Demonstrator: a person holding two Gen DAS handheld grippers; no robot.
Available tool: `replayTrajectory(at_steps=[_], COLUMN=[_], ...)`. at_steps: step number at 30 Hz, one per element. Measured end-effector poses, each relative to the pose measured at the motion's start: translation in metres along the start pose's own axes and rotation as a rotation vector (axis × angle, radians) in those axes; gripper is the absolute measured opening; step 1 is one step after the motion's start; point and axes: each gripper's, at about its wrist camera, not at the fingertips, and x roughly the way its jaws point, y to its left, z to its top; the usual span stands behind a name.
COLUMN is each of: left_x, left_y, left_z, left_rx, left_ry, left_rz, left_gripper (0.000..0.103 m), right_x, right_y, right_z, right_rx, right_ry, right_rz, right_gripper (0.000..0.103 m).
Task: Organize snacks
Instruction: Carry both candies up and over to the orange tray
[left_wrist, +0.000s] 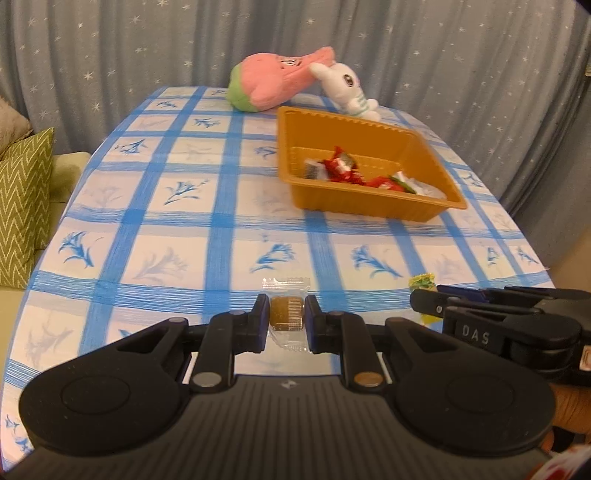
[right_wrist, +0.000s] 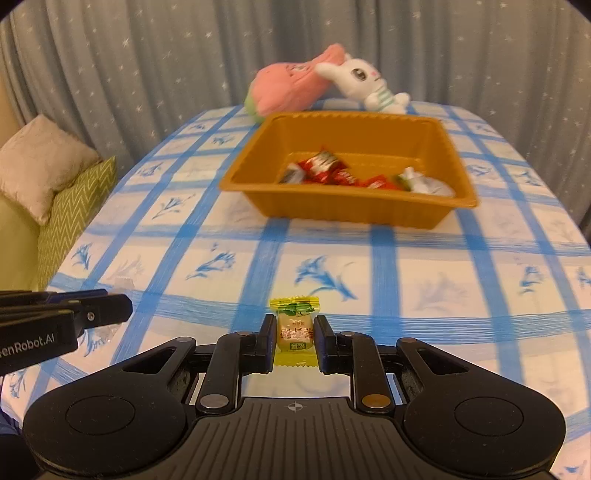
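Observation:
My left gripper (left_wrist: 287, 317) is shut on a brown candy in a clear wrapper (left_wrist: 286, 314), held above the near part of the table. My right gripper (right_wrist: 294, 334) is shut on a yellow-wrapped candy (right_wrist: 295, 332), also near the front edge. The right gripper (left_wrist: 421, 301) shows at the right of the left wrist view, with the yellow wrapper (left_wrist: 423, 281) poking out. The left gripper (right_wrist: 122, 306) shows at the left of the right wrist view. An orange tray (left_wrist: 369, 206) (right_wrist: 332, 212) sits farther back, holding several red and white wrapped snacks (left_wrist: 343, 168) (right_wrist: 325, 166).
A pink and green plush (left_wrist: 266, 83) (right_wrist: 288, 85) and a white bunny plush (left_wrist: 347, 86) (right_wrist: 365, 85) lie behind the tray. The table wears a blue checked cloth (left_wrist: 177, 221) (right_wrist: 443, 258). Green and beige cushions (left_wrist: 22, 206) (right_wrist: 44, 162) sit left of it, with grey curtains behind.

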Motion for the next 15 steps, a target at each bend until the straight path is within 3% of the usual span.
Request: replayTrajectory(at_steps=[15], left_x=[-0.012], left_y=[-0.05], left_z=[0.007], left_rx=[0.052], left_ry=[-0.012], left_rz=[-0.038], left_gripper=[0.018], right_x=[-0.047], right_y=[-0.045], right_z=[0.004], right_rx=[0.058], right_ry=[-0.038], right_rz=[-0.031], right_gripper=[0.022])
